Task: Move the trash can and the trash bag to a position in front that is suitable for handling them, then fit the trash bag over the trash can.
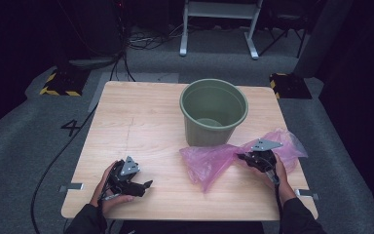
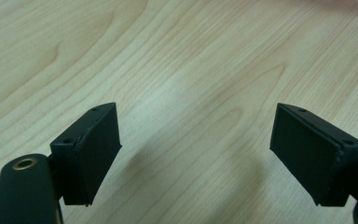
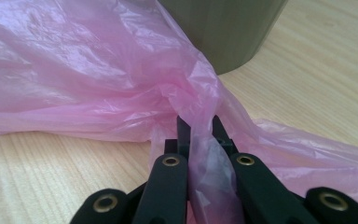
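A thin pink plastic bag [image 1: 214, 163] lies crumpled on the wooden table [image 1: 141, 122], right in front of a green bucket [image 1: 213, 111]. My right gripper [image 1: 243, 157] is shut on a bunched fold of the pink bag [image 3: 121, 88]; in the right gripper view the film is pinched between the right gripper's [image 3: 200, 123] two jaws, with the bucket [image 3: 223, 28] just behind. My left gripper [image 1: 146, 185] rests low over the front left of the table, open, with only bare wood [image 2: 191, 70] between the wide-apart jaws of the left gripper [image 2: 196, 154].
The bucket stands upright with its mouth open at the table's middle back. Cables trail across the grey floor [image 1: 19, 146] to the left. Yellow-and-black blocks [image 1: 58, 83] sit beyond both far corners, and a white frame [image 1: 219, 24] stands behind.
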{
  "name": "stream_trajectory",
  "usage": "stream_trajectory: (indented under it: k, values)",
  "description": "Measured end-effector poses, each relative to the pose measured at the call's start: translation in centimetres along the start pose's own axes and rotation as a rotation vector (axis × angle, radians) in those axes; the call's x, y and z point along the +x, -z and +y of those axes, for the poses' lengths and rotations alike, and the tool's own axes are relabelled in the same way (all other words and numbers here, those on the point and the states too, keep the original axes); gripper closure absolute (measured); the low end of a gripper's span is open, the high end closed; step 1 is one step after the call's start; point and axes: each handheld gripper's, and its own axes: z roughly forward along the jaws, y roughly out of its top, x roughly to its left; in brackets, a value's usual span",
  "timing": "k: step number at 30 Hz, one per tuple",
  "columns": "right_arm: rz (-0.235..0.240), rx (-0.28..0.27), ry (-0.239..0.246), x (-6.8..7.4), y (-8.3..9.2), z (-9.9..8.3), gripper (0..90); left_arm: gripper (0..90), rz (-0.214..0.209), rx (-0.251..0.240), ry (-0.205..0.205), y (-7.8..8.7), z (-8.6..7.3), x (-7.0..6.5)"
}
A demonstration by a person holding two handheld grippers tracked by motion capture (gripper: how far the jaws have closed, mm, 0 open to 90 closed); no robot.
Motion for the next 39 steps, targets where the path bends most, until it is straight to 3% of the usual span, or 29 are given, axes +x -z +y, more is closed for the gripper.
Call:
stream_trajectory:
  k: [6, 11, 22, 39]
  values:
    - [0.027, -0.046, 0.028, 0.5, 1.0, 0.3, 88.9, 15.3, -0.007, 0.028, -0.021, -0.3, -0.3, 0.0]
    - [0.024, -0.066, 0.046, 0.9, 1.7, 0.4, 89.0, 14.9, -0.030, 0.003, 0.008, -0.6, -0.7, 0.2]
    - [0.050, -0.135, 0.079, 1.2, 3.4, 0.9, 89.4, 13.1, -0.044, -0.011, -0.005, -0.7, -0.7, 0.6]
    - [0.039, -0.216, 0.109, 1.7, 5.5, 1.8, 89.4, 12.5, -0.051, -0.007, -0.013, -0.8, -0.6, 0.8]
